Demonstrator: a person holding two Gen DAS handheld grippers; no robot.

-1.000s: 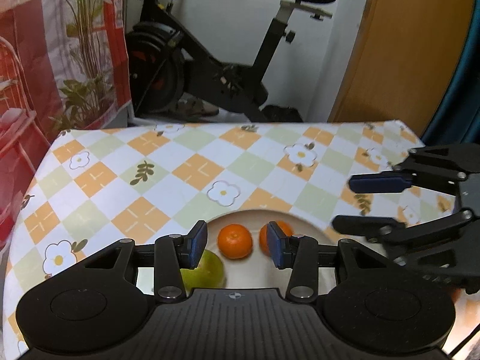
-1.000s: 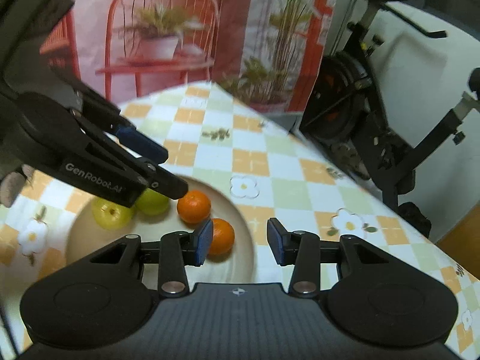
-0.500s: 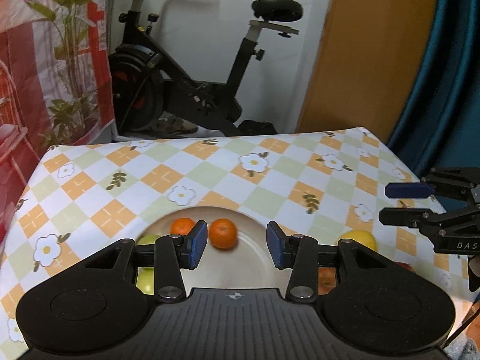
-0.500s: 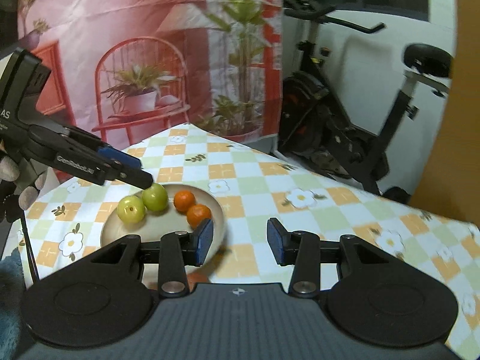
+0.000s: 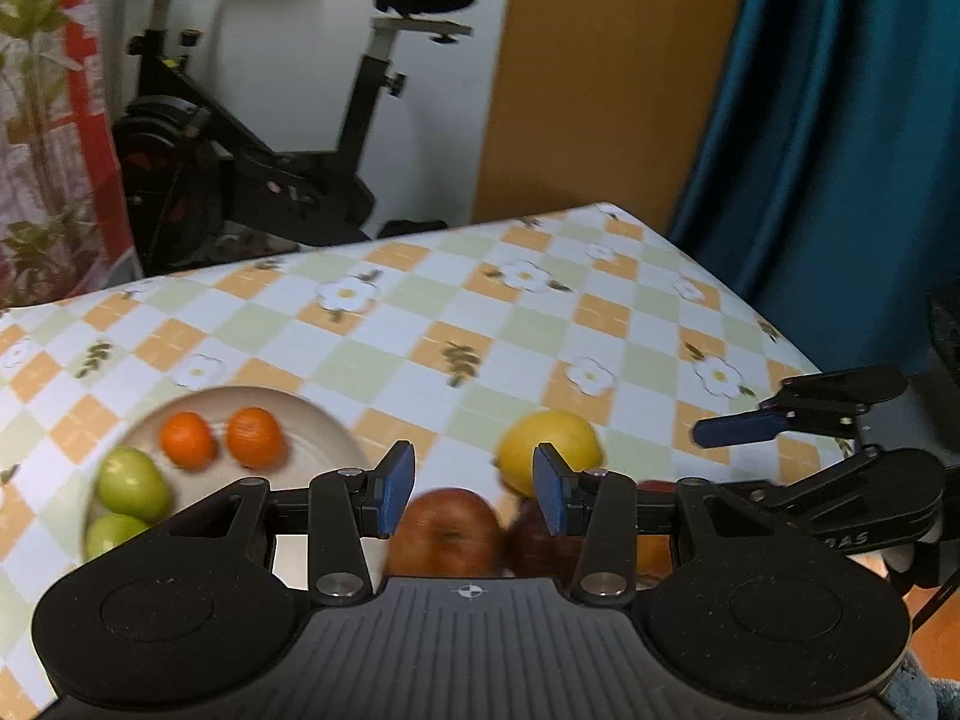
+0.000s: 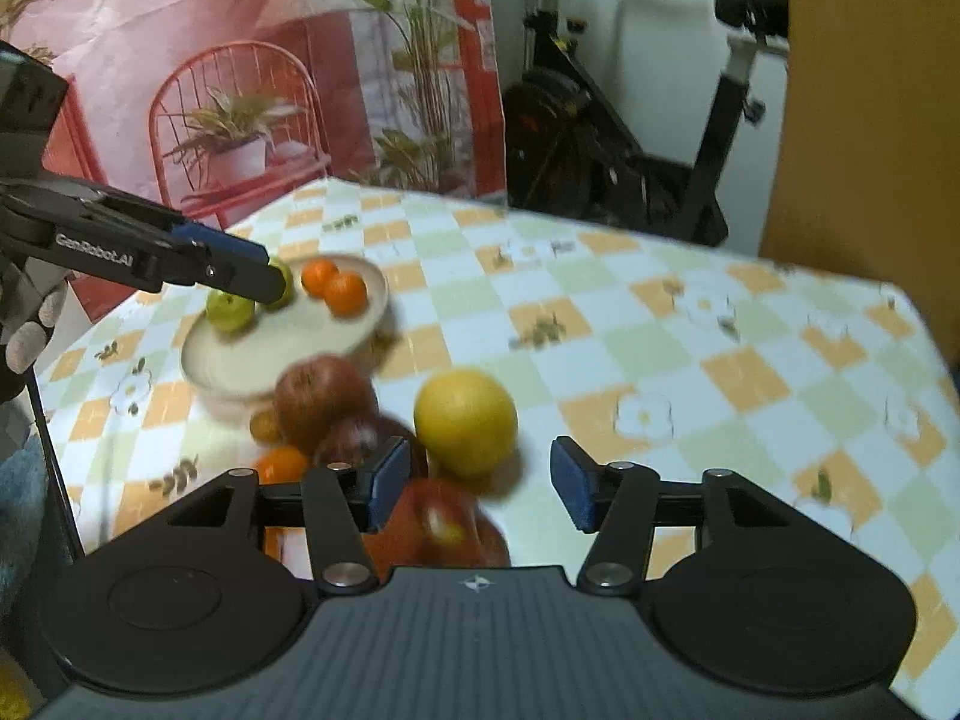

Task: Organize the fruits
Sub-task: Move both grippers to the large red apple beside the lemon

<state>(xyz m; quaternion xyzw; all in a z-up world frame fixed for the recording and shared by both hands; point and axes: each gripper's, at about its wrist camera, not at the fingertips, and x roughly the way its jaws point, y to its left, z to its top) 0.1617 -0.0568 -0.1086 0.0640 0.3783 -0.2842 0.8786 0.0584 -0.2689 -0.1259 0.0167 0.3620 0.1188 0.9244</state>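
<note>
table [image 5: 540,324]: checkered floral cloth | room: exercise bike [image 5: 288,138] behind | left hand-held gripper [image 5: 474,495]: released | right hand-held gripper [image 6: 480,483]: opening, empty

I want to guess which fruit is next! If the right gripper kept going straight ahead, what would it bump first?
Probably the yellow fruit: it sits just ahead between the opening, empty jaws of the right gripper. Depth is hard to judge.

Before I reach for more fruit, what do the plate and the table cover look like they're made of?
The plate looks like ceramic or stoneware: cream, thick-rimmed, matte with a faint sheen. Melamine can't be ruled out, as the picture is blurred. The table cover looks like wipe-clean vinyl or oilcloth: a printed check with flowers, lying smooth, with a soft gloss and no visible weave.
</note>
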